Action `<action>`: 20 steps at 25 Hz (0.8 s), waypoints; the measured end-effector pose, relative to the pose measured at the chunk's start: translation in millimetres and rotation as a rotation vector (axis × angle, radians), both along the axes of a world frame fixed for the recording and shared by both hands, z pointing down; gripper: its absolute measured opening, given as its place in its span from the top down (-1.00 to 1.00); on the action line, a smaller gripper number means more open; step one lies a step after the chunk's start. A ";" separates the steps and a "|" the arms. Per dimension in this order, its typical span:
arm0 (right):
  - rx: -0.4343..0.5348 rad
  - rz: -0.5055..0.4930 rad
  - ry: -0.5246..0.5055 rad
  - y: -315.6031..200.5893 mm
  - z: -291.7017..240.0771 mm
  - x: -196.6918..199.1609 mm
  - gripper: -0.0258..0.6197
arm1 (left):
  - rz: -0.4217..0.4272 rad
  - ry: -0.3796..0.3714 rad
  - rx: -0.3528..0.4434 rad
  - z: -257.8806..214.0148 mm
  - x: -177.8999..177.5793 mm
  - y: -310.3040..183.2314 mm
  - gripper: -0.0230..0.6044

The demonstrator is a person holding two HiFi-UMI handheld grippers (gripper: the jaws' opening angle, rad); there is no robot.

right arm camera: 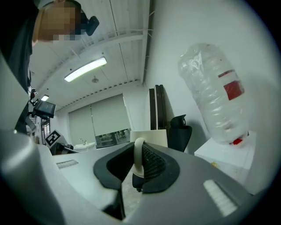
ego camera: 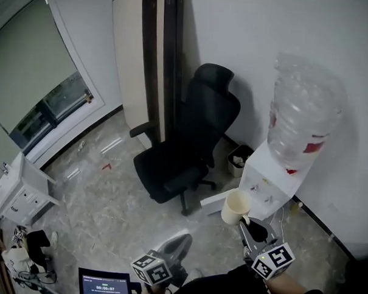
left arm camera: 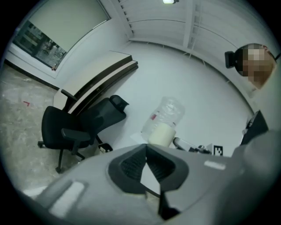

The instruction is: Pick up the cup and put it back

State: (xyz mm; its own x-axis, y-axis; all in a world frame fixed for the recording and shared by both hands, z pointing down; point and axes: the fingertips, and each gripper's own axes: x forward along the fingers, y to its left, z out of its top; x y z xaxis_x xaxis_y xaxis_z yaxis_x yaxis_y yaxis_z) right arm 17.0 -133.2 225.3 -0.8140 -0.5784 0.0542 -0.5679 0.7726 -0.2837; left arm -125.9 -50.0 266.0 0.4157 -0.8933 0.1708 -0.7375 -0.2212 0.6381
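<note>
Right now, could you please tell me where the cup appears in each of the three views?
Head view: the cup is right of centre and low, below the bottle.
Left gripper view: the cup is at centre, just above the jaws, in front of the bottle.
Right gripper view: the cup is at centre, its handle clamped between the jaws.
Shared landmark: the bottle, at upper right here.

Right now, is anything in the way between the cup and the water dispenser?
Nothing visible. The right gripper holds the cup by its handle, close in front of the water dispenser, and nothing shows between them. The office chair stands off to the side, clear of that path.
</note>
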 end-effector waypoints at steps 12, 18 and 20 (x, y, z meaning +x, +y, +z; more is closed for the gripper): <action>0.058 0.198 0.073 157.5 -24.3 27.7 0.78 | 0.318 0.025 0.006 -8.7 40.0 80.9 0.91; 0.070 0.225 0.072 209.6 -23.0 70.9 0.78 | 0.406 0.024 0.035 -11.2 96.8 110.4 0.91; 0.070 0.226 0.072 227.1 -22.8 91.9 0.78 | 0.418 0.034 0.023 -12.8 121.3 125.7 0.91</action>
